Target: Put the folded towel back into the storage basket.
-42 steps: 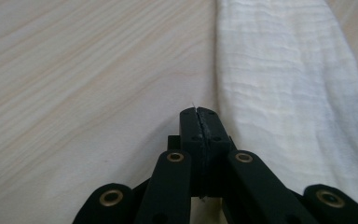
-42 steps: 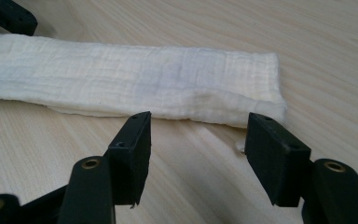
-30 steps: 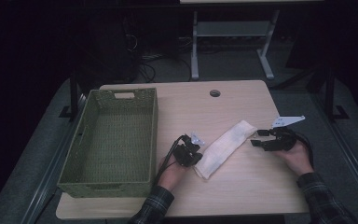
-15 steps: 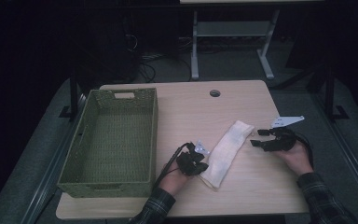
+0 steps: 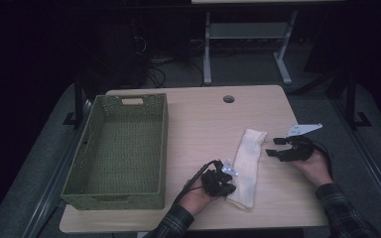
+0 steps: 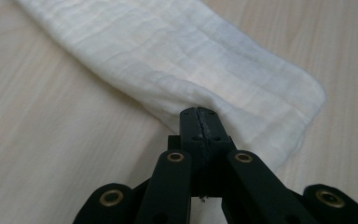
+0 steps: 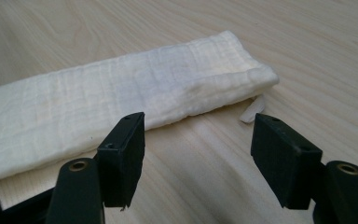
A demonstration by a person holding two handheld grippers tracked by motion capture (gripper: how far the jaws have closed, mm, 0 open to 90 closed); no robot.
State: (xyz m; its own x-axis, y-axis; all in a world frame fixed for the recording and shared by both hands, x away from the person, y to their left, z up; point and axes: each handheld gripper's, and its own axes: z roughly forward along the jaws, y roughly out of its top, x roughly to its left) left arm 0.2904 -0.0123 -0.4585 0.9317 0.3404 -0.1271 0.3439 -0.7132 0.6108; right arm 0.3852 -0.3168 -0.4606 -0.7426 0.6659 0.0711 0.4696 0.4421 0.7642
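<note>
A folded white cloth (image 5: 247, 163) lies lengthwise on the desk (image 5: 198, 124) toward its right half, its near end close to the front edge. The left hand-held gripper (image 6: 199, 122) has its jaws pinched tight on the cloth's long edge near that end, probably to lift or drag it. The right hand-held gripper (image 7: 198, 140) hovers just beside the far end, jaws spread wide, likely ready to take it. An empty green woven basket (image 5: 99, 188) waits along the left edge.
</note>
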